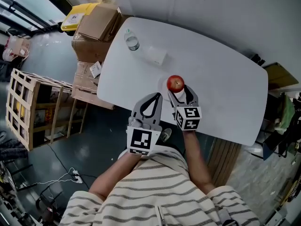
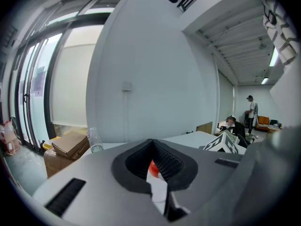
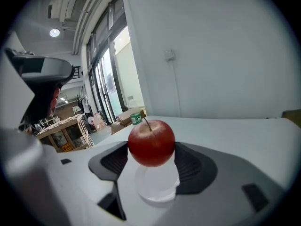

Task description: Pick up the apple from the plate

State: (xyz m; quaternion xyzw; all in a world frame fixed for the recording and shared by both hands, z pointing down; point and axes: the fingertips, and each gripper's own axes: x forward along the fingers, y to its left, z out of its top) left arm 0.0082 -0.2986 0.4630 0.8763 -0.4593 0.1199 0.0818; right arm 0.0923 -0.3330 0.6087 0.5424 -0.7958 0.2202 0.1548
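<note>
While over the plate (image 3: 157,192), apple (image 3: 151,142) between jaws of right hand-held gripper (image 3: 151,157)

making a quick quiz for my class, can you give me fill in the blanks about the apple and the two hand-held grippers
1. The apple sits between the jaws of the ___ hand-held gripper.
2. The apple's skin is ___ in colour.
3. The ___ hand-held gripper has its jaws together with nothing between them.
4. The clear bottle stands on the same table as the apple, on the side ___ from the person.

Missing words: right; red; left; farther
</note>
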